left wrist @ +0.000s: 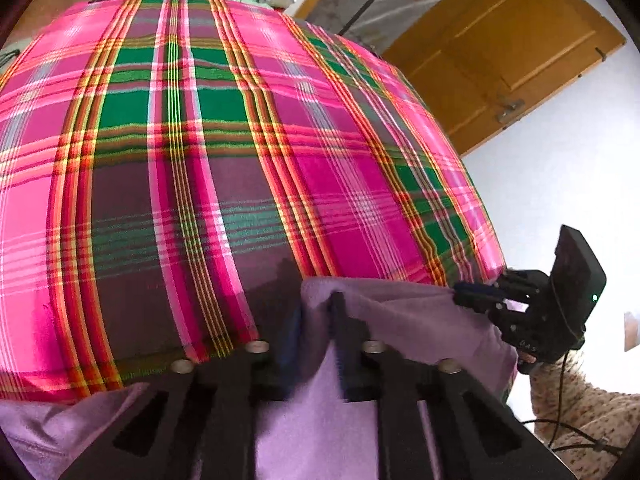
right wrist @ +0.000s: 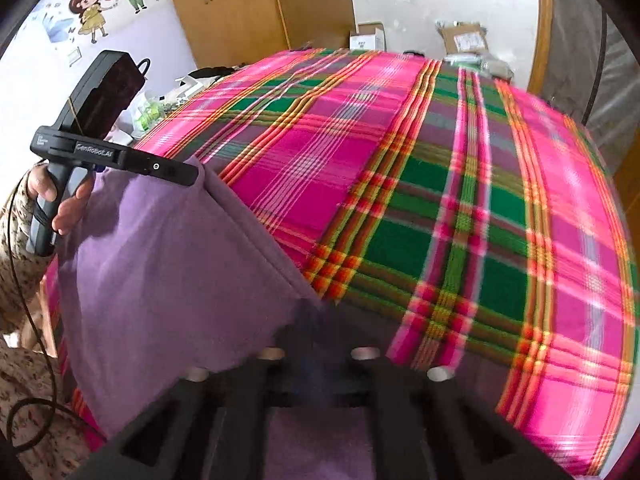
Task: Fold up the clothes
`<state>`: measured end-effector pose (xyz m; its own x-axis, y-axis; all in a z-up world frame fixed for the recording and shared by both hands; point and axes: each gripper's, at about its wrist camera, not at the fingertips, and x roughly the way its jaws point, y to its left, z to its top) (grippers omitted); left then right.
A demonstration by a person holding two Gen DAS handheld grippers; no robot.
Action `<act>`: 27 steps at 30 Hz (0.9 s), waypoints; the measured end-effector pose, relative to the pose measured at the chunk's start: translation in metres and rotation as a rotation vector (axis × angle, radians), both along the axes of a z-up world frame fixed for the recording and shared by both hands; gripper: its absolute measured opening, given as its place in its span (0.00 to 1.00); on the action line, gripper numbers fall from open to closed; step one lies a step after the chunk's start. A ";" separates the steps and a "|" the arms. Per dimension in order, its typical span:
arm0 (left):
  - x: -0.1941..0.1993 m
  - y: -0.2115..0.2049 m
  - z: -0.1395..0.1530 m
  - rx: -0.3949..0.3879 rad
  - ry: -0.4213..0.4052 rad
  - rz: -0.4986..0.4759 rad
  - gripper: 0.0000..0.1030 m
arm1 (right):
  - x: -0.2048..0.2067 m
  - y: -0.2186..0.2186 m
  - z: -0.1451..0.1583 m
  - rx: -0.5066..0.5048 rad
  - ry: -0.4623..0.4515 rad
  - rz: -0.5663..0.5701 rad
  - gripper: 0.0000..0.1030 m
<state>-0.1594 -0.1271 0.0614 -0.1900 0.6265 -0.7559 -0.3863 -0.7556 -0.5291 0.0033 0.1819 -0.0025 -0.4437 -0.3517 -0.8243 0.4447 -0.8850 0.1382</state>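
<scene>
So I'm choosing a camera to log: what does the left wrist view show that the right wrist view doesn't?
Only the left wrist view shows the right gripper from outside, shut on the purple cloth, plus a wooden door. Only the right wrist view shows the left gripper from outside, shut on the purple cloth, the hand on its handle, a cartoon wall sticker and a wooden wardrobe. Both show the plaid sheet and cardboard boxes beyond it.
</scene>
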 end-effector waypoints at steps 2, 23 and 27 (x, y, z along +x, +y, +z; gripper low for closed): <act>0.000 0.002 0.002 0.006 0.028 0.005 0.08 | 0.004 0.002 0.004 -0.011 0.029 -0.021 0.03; -0.008 -0.027 0.014 -0.010 0.060 0.157 0.20 | 0.003 -0.007 0.016 -0.016 0.086 -0.140 0.04; 0.016 -0.076 0.024 -0.041 0.076 0.292 0.21 | 0.011 -0.039 0.026 -0.032 0.122 -0.036 0.06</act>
